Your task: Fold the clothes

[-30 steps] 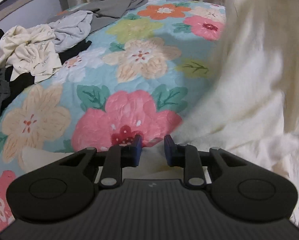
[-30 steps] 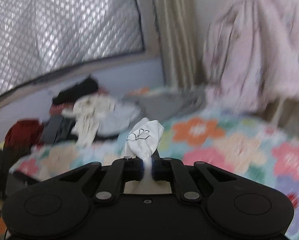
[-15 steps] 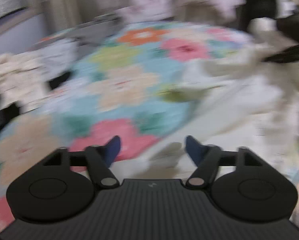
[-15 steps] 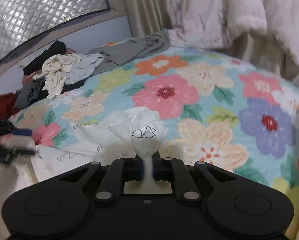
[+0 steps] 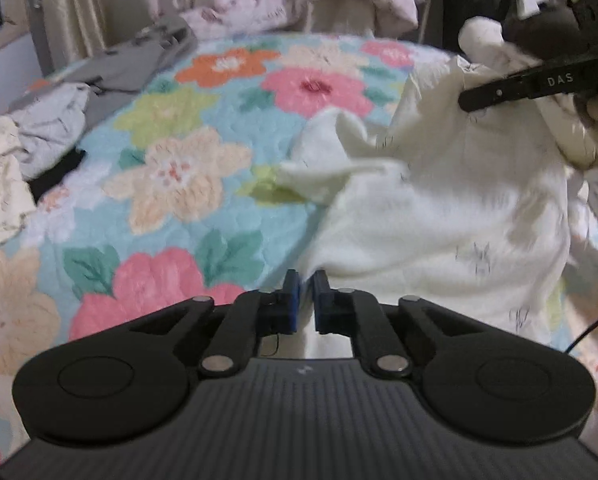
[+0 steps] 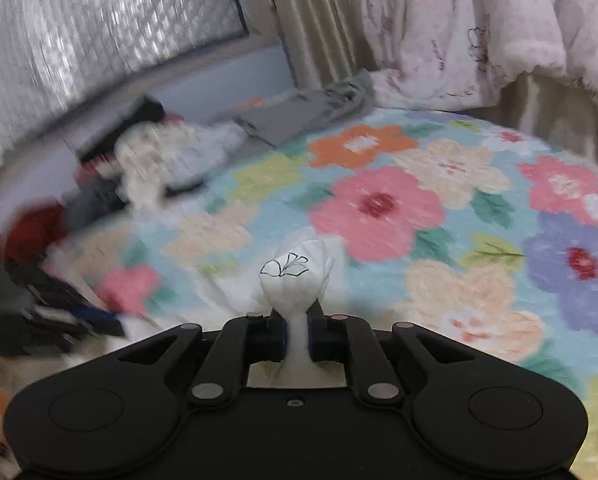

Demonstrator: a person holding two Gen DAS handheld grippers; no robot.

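cream printed garment (image 5: pixel 439 208) is draped on the floral quilt (image 5: pixel 179 168) | left gripper (image 5: pixel 303 300) has just been pinched shut on its hem | right gripper (image 6: pixel 297 334) is clamped on a bunched corner, apparently so it can be stretched flat

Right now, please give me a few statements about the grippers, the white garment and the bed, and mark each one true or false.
1. The right gripper pinches a bunch of the white garment. True.
2. The left gripper stands wide open. False: its jaws have just closed, with white cloth between them.
3. The floral bedspread is plain grey. False: it is light blue with large flowers.
4. A pile of clothes lies at the far left of the bed. True.
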